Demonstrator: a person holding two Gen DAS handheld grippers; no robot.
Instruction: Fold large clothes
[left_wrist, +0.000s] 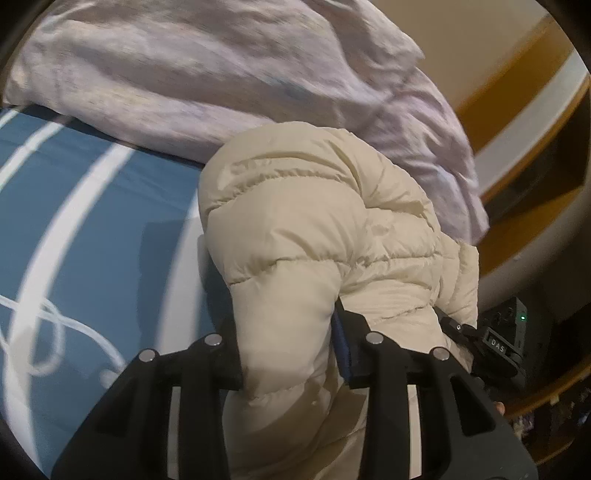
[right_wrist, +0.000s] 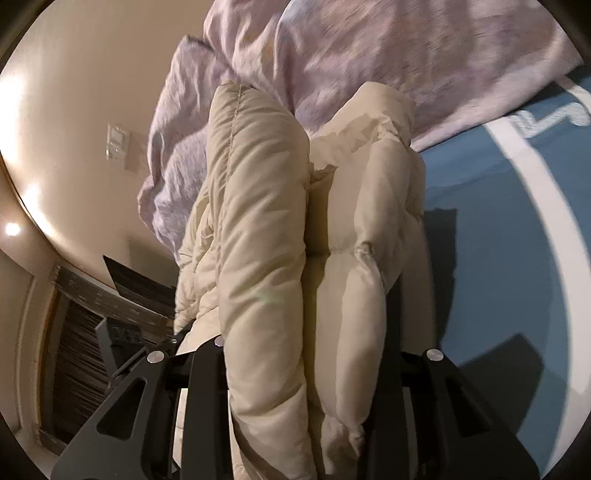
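A cream puffer jacket (left_wrist: 314, 229) hangs bunched over the blue bedsheet with white stripes (left_wrist: 92, 229). My left gripper (left_wrist: 288, 343) is shut on a thick padded fold of it, which fills the space between the fingers. In the right wrist view the same jacket (right_wrist: 266, 221) stands doubled in two thick rolls, and my right gripper (right_wrist: 306, 347) is shut on them. The right gripper's body (left_wrist: 498, 339) shows at the jacket's right edge in the left wrist view. Both sets of fingertips are hidden by the padding.
A crumpled lilac duvet (left_wrist: 221, 74) lies on the bed behind the jacket, and also shows in the right wrist view (right_wrist: 369, 55). A beige wall with a light switch (right_wrist: 117, 147) stands beyond the bed. A dark wooden unit (right_wrist: 85, 332) is at lower left.
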